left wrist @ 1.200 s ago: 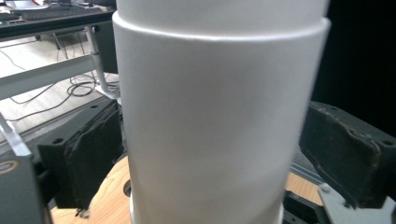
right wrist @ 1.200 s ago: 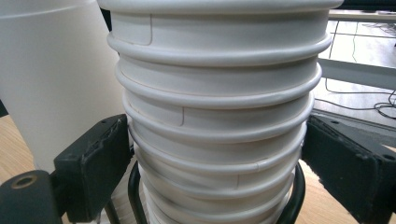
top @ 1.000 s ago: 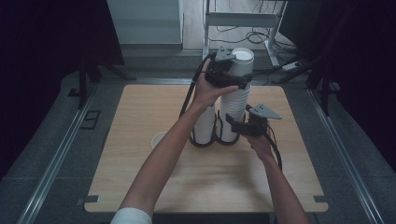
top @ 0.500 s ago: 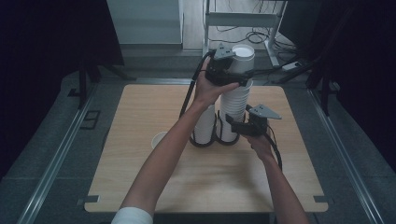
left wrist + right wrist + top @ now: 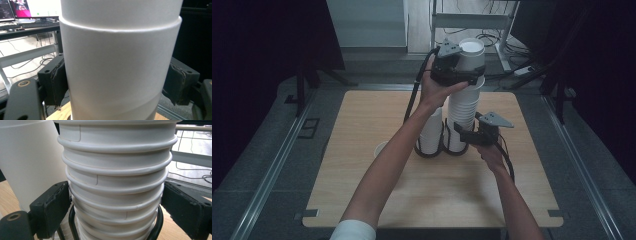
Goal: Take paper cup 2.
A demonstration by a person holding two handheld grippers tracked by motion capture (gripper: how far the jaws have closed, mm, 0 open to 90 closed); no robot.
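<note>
Lifted a little higher than a second ago: top cup, clamped between the pads of left gripper after the jaws closed onto it, above the tall cup stack. Steadied low down by right gripper, jaws on either side of the stack; contact hard to tell. Stack and shorter neighbour stack seated in black wire rings near the table's middle; loose cup toward the left edge. Risks: second cup dragged up by friction; stack tipped by a slanted pull. Pale wood tabletop, dark room, desk and cables behind.
</note>
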